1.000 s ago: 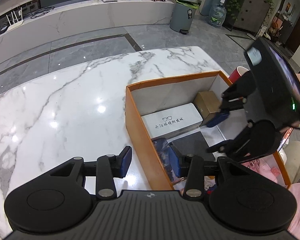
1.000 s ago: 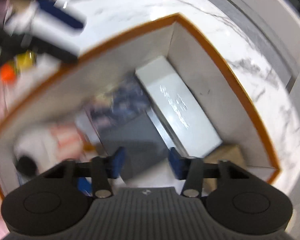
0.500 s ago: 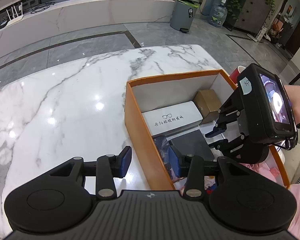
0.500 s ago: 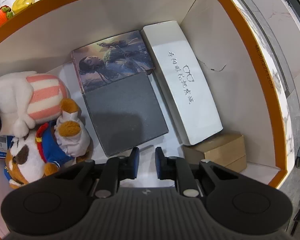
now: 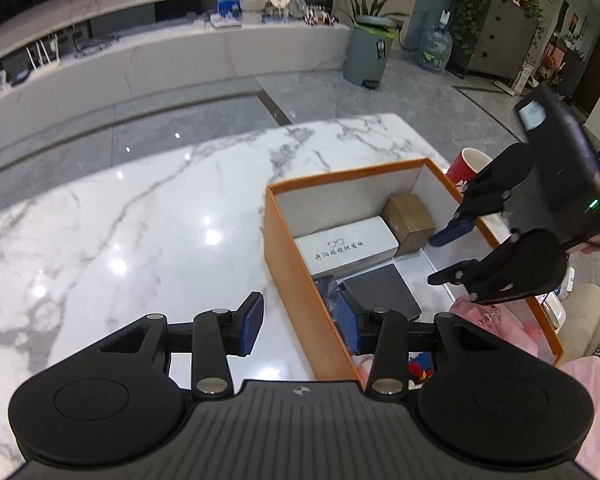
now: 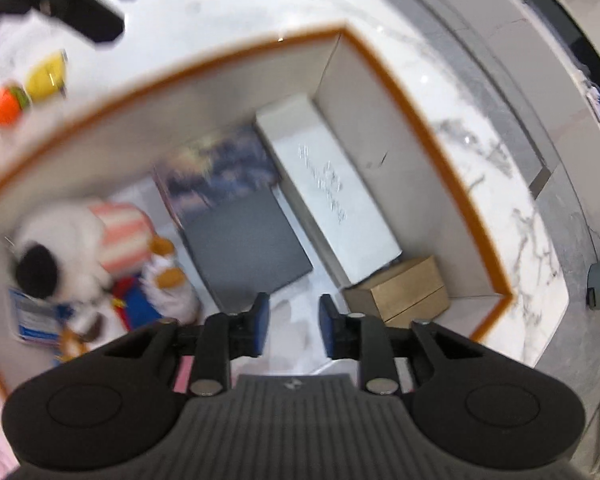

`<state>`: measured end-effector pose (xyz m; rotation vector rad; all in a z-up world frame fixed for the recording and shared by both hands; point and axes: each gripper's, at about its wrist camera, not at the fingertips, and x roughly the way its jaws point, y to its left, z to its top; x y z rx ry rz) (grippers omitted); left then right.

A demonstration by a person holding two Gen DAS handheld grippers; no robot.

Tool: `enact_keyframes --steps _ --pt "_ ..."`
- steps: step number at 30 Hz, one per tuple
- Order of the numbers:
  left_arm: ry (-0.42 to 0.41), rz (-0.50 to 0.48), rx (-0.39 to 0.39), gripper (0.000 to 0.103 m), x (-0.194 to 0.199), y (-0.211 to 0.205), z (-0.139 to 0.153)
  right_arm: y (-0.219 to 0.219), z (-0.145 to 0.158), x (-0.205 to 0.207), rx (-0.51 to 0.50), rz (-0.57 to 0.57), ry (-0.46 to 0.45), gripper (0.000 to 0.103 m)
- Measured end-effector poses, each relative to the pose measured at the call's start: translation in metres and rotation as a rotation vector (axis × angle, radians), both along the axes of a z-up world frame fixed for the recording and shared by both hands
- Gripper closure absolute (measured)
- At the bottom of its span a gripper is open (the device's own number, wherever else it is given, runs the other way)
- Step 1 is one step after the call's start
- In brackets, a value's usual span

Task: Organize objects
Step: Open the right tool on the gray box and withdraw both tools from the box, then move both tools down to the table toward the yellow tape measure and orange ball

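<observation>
An orange-rimmed box (image 5: 288,276) (image 6: 428,112) stands on the marble table. Inside lie a white glasses case (image 5: 346,246) (image 6: 332,200), a brown carton (image 5: 410,222) (image 6: 404,294), a dark grey flat box (image 5: 382,294) (image 6: 248,244), a picture book (image 6: 216,164) and plush toys (image 6: 112,240). My left gripper (image 5: 300,322) is open and empty, straddling the box's near wall. My right gripper (image 6: 292,322) (image 5: 444,254) is open and empty, hovering above the box's inside.
A red cup (image 5: 466,164) stands beyond the box's far right corner. A yellow item (image 6: 46,76) and an orange toy (image 6: 8,104) lie on the table outside the box. Bare marble (image 5: 120,220) spreads left of the box.
My right gripper has risen out of the box and opened from nearly shut to wide. The left gripper has stayed at the box's near wall.
</observation>
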<state>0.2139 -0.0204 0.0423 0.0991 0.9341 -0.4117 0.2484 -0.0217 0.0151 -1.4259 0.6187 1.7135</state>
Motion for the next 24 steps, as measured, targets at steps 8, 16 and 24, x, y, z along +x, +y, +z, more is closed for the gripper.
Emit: enact_keyframes --steps 8,16,24 --pt "-0.102 -0.008 0.053 0.053 -0.053 0.013 0.026 -0.034 0.065 -0.048 0.233 -0.111 0.107 0.062" --pt "-0.08 0.054 0.099 0.051 -0.101 0.048 0.009 -0.071 0.077 -0.127 0.455 -0.255 0.26 0.053" --pt "-0.02 0.215 0.13 0.053 -0.126 0.094 -0.027 -0.081 0.035 -0.207 0.462 -0.324 0.417 0.054"
